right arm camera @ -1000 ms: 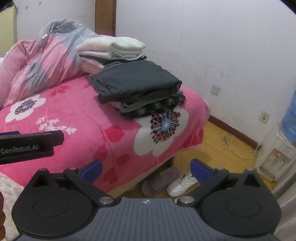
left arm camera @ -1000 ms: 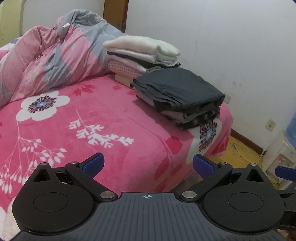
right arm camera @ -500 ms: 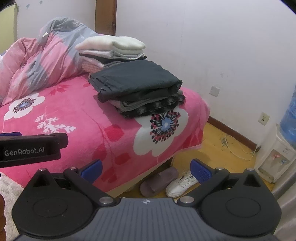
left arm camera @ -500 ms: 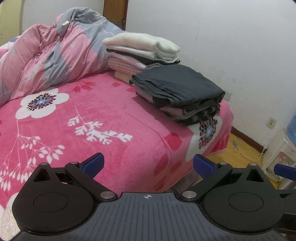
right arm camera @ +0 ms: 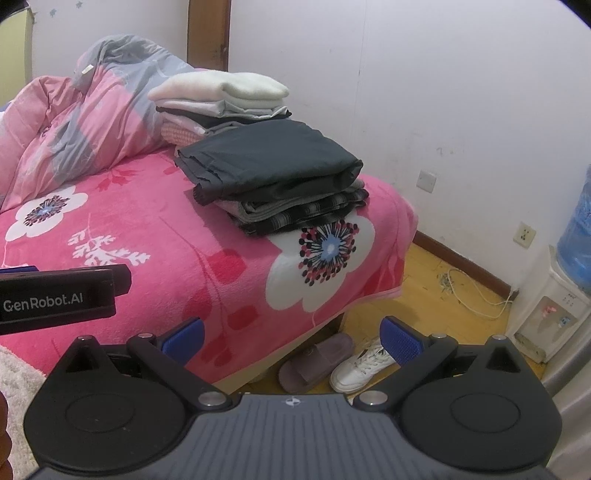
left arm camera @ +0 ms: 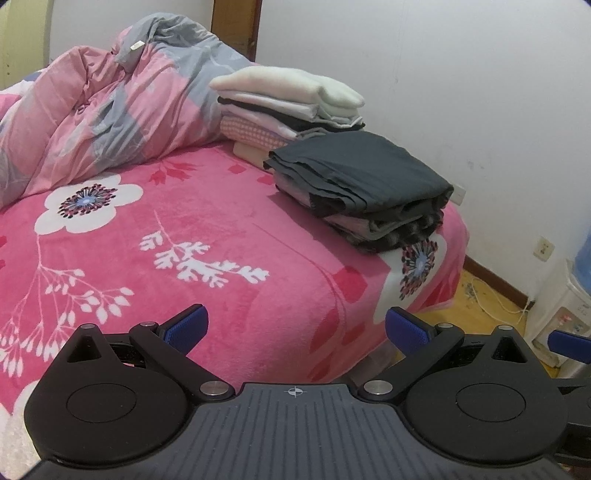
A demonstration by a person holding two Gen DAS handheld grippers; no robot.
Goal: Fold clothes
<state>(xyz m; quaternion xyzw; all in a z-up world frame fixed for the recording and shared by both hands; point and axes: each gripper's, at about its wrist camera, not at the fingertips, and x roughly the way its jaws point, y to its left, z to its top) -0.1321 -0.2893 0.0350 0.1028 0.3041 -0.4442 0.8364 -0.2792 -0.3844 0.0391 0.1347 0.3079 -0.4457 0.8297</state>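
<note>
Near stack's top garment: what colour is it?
Dark charcoal grey, plain, on top of the near stack; clearest in the right wrist view.

A bed [left arm camera: 229,236] fills most of the room, covered in a bright pink fleece blanket [right arm camera: 207,258] printed with big white flowers and white sprigs. A rumpled pink-and-grey quilt [left arm camera: 110,110] is heaped at its far end. The walls [right arm camera: 424,92] are plain white, scuffed low down, with a brown skirting board [right arm camera: 465,258] and two sockets [right arm camera: 525,234]. A brown wooden door frame [right arm camera: 208,33] stands behind the quilt. The floor [right arm camera: 424,288] is yellowish wood, with a white cable [right arm camera: 476,295] trailing to a water dispenser [right arm camera: 554,310]. A grey slipper [right arm camera: 314,362] and a white sneaker [right arm camera: 360,369] sit beside the bed.
</note>
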